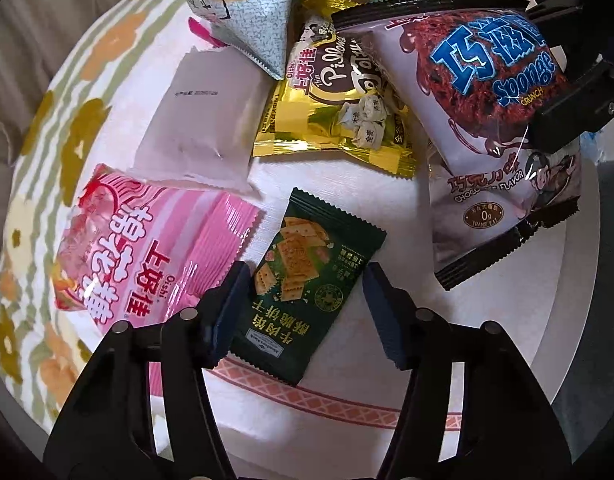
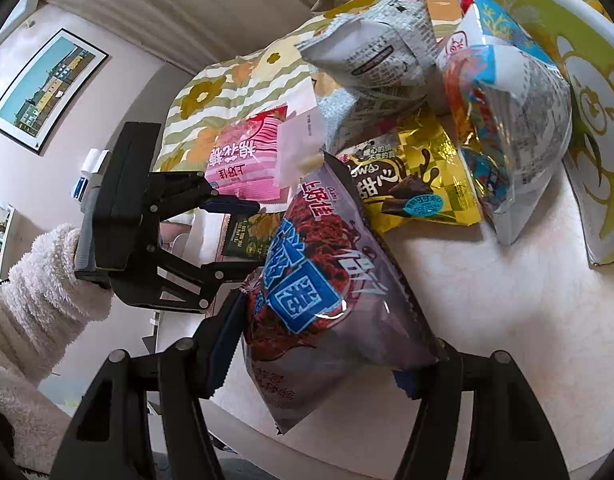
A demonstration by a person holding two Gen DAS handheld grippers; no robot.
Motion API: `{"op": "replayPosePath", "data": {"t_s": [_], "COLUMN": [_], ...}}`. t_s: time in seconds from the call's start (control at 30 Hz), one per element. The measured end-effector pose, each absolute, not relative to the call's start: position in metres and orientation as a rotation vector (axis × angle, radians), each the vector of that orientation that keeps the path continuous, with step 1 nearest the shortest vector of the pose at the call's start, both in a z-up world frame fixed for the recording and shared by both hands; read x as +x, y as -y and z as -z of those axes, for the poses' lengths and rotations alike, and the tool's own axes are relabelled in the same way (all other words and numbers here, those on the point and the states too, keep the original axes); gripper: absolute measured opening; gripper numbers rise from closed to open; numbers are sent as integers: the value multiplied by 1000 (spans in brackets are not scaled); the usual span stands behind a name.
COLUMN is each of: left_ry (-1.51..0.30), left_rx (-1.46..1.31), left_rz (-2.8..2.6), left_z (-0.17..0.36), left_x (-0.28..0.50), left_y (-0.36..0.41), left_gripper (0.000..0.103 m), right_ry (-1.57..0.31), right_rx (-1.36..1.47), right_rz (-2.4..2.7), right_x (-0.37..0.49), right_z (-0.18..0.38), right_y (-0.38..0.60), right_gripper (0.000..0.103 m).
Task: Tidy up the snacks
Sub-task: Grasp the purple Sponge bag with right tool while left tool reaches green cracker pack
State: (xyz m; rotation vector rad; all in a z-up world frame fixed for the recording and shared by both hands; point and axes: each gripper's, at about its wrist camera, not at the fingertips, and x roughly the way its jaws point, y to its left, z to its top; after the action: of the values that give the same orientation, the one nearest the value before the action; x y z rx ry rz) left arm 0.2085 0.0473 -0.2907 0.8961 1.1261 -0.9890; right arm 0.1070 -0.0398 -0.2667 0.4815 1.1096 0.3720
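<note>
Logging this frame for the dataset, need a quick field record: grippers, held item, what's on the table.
left gripper: open, fingers either side of the green cracker packet, not closed on it
right gripper: shut on the Sponge Crunch bag, bag tilted and lifted off the table
table: round, white
other snacks: pink Oishi bag, plain white packet, gold Pillows bag, grey patterned bag
under snacks: floral cloth

Bare table (image 1: 487, 340) lies right of the green packet (image 1: 307, 300) — pink bag (image 1: 147, 248) crowds its left.
</note>
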Motion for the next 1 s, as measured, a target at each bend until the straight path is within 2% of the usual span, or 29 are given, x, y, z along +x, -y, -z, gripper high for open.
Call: {"op": "replayPosePath", "data": {"t_s": [0.1, 0.23, 0.67, 0.7, 0.77, 1.0], "left_ry": [-1156, -1138, -1133, -1132, -1134, -1131], "left_rx": [883, 901, 825, 807, 748, 665], "left_rz": [992, 980, 872, 867, 860, 820], "left_z": [291, 291, 272, 267, 256, 241], "left_x": [213, 209, 189, 185, 185, 185], "left_y": [-47, -44, -52, -54, -59, -69], "left_gripper": [57, 48, 34, 32, 20, 19], "right_ry": [-1110, -1109, -1068, -1062, -1046, -993], "right_rx": [489, 494, 481, 480, 477, 453], "right_rz": [-372, -364, -357, -358, -356, -354], "right_x": [107, 108, 103, 102, 101, 92], "right_z": [268, 267, 253, 250, 243, 220], "right_y": [38, 38, 40, 40, 42, 46], "right_gripper": [61, 61, 60, 60, 60, 60]}}
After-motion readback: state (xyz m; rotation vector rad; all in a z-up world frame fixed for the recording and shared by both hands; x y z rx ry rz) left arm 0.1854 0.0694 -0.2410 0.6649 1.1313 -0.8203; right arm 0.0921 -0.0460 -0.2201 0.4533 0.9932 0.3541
